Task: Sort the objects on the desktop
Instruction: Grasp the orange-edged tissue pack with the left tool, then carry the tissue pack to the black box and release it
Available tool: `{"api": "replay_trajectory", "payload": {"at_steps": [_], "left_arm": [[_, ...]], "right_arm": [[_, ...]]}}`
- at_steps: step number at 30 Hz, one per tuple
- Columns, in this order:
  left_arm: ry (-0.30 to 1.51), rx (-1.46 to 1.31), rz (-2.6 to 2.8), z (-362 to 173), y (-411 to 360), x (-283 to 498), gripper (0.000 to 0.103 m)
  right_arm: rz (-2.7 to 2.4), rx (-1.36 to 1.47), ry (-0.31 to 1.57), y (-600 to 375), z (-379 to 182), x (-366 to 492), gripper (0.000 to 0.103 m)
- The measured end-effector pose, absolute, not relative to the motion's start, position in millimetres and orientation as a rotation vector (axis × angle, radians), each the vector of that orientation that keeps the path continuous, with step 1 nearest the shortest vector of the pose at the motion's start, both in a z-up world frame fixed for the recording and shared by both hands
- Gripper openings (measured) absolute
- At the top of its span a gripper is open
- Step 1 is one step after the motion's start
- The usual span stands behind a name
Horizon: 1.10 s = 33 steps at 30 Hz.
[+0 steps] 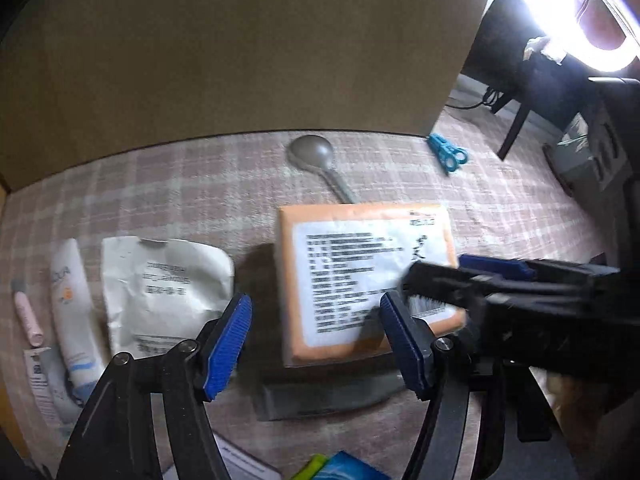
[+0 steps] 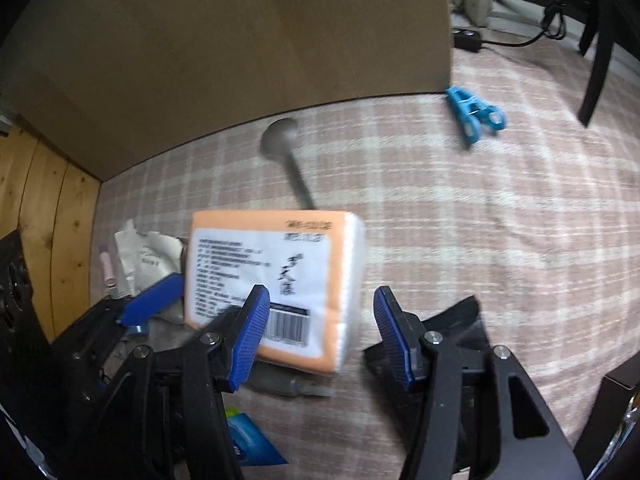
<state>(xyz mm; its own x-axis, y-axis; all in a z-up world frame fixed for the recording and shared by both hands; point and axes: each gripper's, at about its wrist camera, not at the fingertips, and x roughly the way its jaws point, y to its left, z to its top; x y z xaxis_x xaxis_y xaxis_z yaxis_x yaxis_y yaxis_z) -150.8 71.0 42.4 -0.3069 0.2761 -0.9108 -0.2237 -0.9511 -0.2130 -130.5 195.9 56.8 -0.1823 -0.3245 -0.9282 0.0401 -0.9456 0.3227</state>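
Orange plastic-wrapped tissue pack with a white printed label (image 1: 366, 280) sits near the middle of a pink-and-cream plaid tablecloth (image 1: 500, 208); its print is too blurred to read. In the left wrist view the left gripper (image 1: 316, 346) is spread open with nothing between its blue-padded fingers (image 1: 226, 346). The right gripper (image 2: 322, 338) is also open and empty, just in front of the pack's near right corner, and its left finger covers part of the barcode.

A grey spoon (image 2: 282, 148) lies behind the pack — the end of its handle is hidden by the pack. A blue plastic clip (image 2: 474, 114) rests well apart, near the corner of a tall brown cardboard wall (image 2: 240, 48). Left of the pack lie a crumpled white pouch (image 1: 164, 292), a white tube (image 1: 74, 312) and a pale pink stick (image 1: 28, 316). A flat grey packet (image 1: 320, 398) shows partly from under the pack's near edge. Blue and green packaging (image 1: 340, 468) is cut off at the bottom.
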Motion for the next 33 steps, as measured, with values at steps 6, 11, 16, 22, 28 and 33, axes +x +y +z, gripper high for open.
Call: {"api": "replay_trajectory", "payload": {"at_steps": [6,11,16,22,28,33], "left_arm": [[-0.083,-1.615,2.291,46.3,77.0,-147.0,0.054],[-0.087,-1.600,2.264,51.4,84.9,-142.6,0.054],[-0.065,-1.582,2.244,61.5,99.3,-131.8,0.053],[-0.027,-1.513,2.210,82.4,123.9,-115.3,0.053],[0.027,-1.448,2.143,103.1,162.6,-92.1,0.053],[0.091,-1.393,2.049,119.8,212.6,-63.6,0.054]], "right_arm": [[-2.238,1.829,-0.317,194.7,64.6,-124.0,0.046],[-2.254,1.831,-0.329,204.8,68.6,-113.0,0.045],[-2.284,1.804,-0.366,222.8,80.3,-97.4,0.045],[-2.337,1.767,-0.407,250.9,105.2,-80.0,0.045],[-2.400,1.744,-0.473,301.4,124.6,-52.2,0.045],[-2.509,1.742,-0.583,359.5,139.9,-12.3,0.045]]}}
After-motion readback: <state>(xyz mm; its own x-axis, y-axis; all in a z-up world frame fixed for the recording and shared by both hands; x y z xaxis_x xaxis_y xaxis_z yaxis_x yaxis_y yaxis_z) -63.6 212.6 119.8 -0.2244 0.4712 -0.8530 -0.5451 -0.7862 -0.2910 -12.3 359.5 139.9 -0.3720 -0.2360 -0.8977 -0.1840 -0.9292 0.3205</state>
